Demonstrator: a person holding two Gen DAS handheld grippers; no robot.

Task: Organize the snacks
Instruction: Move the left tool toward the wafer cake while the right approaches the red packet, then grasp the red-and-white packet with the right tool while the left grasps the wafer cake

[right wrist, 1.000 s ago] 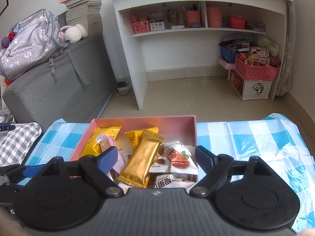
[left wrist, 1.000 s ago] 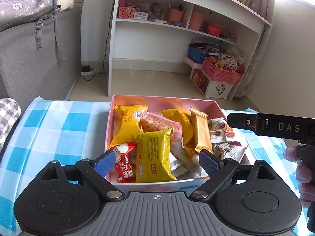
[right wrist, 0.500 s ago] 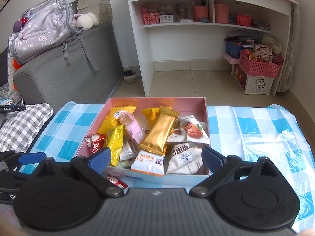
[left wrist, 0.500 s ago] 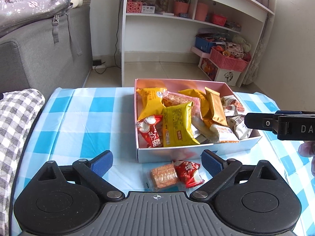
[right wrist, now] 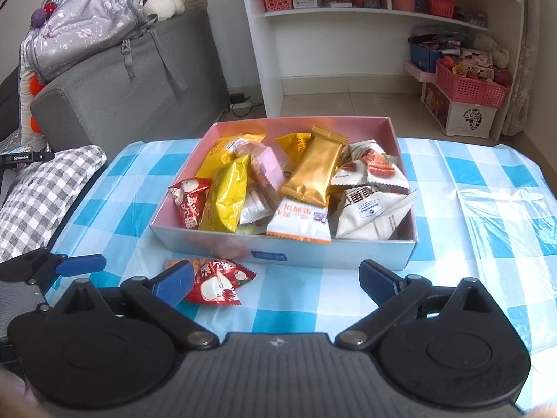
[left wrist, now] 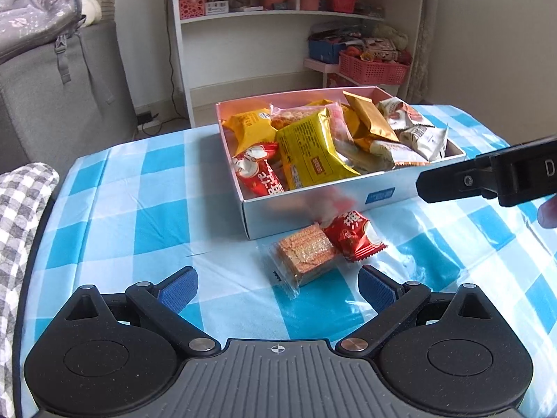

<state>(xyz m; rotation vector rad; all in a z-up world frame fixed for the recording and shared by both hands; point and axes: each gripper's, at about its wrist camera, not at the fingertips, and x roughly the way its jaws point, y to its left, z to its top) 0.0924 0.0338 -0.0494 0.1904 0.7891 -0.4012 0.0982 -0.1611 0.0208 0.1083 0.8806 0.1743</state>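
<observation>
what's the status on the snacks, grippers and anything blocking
Left gripper open, empty; right gripper open, empty, jaws just widened. Wafer pack and red candy lie outside the box. Nothing blocking.

Glossy foil snack packets (left wrist: 315,153)

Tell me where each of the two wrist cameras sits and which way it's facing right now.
Left wrist: rides the left gripper, angled down across the blue checked tablecloth at the pink-lined cardboard snack box; its open blue-padded jaws, the right gripper's black arm and a fingertip show.
Right wrist: rides the right gripper, facing the same box more squarely; its open jaws and the left gripper's blue finger tip show.
Shared: the box, the red snack packet before it, and the white shelf.
</observation>
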